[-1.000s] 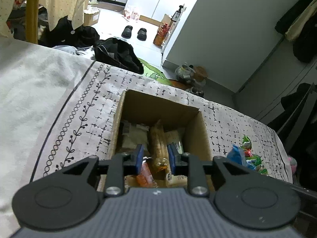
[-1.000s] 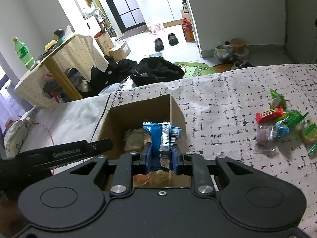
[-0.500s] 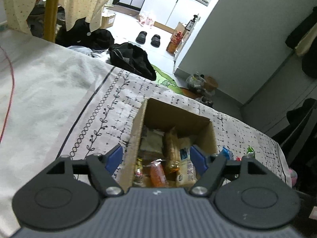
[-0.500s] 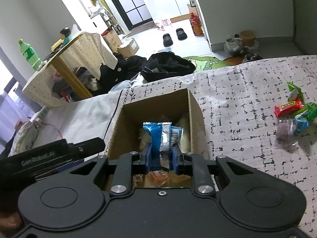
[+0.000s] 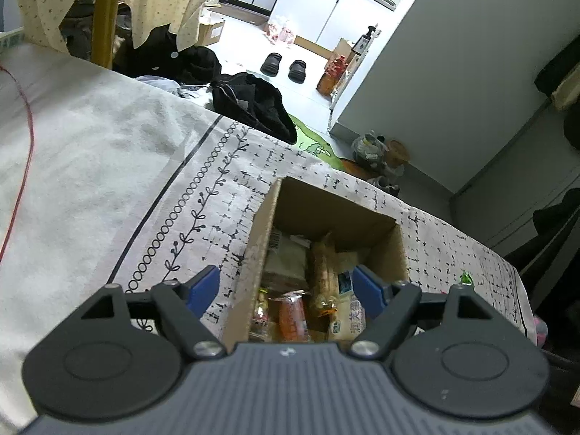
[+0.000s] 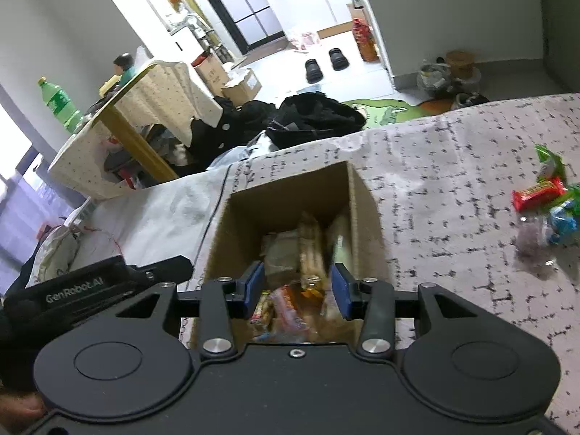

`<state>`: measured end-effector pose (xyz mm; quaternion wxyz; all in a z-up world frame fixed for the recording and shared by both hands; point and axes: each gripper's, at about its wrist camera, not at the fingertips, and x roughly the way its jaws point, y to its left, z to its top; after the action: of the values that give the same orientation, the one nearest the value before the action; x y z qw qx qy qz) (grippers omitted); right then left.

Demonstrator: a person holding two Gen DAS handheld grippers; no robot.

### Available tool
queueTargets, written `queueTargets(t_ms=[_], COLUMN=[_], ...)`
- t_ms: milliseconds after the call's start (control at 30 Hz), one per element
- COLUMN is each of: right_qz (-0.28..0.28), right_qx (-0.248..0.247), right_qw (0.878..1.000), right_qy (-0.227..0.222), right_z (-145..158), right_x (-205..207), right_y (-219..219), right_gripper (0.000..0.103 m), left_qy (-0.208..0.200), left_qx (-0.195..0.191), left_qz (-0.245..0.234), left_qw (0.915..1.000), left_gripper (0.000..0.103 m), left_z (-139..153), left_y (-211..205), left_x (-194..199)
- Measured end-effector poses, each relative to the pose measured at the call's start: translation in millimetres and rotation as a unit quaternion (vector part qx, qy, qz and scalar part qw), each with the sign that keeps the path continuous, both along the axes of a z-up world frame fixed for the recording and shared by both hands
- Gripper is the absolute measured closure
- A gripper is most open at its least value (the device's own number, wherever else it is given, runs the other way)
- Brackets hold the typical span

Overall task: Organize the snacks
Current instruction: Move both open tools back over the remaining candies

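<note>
- While both hover above the cardboard box [image 6: 357, 195], the left gripper [image 5: 286, 290] and right gripper [image 6: 295, 286] gape empty.
- Packed snacks [image 6: 308, 250] stand inside; loose snacks [image 6: 543, 199] wait on the bedcover [image 6: 453, 166], likely next.

Left gripper [image 5: 286, 291] (agape) above box [image 5: 259, 250]

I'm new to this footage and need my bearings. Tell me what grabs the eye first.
An open cardboard box packed with wrapped snacks sits on the patterned cloth, right under both open claws: the right claw and the left claw. To the right of the box, a bright pile of loose snacks lies on the cloth.
</note>
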<state>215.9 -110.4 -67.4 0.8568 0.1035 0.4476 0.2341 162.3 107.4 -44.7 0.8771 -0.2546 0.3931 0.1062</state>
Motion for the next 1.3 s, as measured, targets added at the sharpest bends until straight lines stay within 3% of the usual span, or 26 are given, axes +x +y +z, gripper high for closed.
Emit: queueTargets(t_ms=[267,433,633,1067,1300], right_qz=[-0.022,-0.033,-0.050,-0.079,-0.096], right_qx=[-0.014,-0.025,-0.046,-0.082,-0.077], right_qw=[1.000,0.999,0.997,0.993,0.991], right_qy=[-0.004,-0.013,-0.026,-0.040,-0.046], right_z=[3.6,5.8,8.4,8.3,8.1], right_x=[-3.1,-5.7,-7.5,-6.2,-5.1], right_y=[-31.3,-51.1,-74.9,-118.6,-140.4], right_gripper=[0.050,0.032,0.012,0.003,0.000], left_qy=[-0.004,-0.008,-0.015,-0.024,-0.019], left_qx=[0.025,0.045,0.059,0.067,0.071], left_qz=[-0.018,-0.037,-0.062,-0.129,-0.161], left_qw=[0.9995,0.9983,0.9962,0.9891,0.9843], left_gripper=[0.010,0.001,0.000,0.000,0.000], left_z=[1.5,2.9,7.7,17.1,17.7], left_y=[-17.7,-30.8,-48.1,-93.2,-116.8], left_x=[6.6,10.6,18.1,39.8,54.1])
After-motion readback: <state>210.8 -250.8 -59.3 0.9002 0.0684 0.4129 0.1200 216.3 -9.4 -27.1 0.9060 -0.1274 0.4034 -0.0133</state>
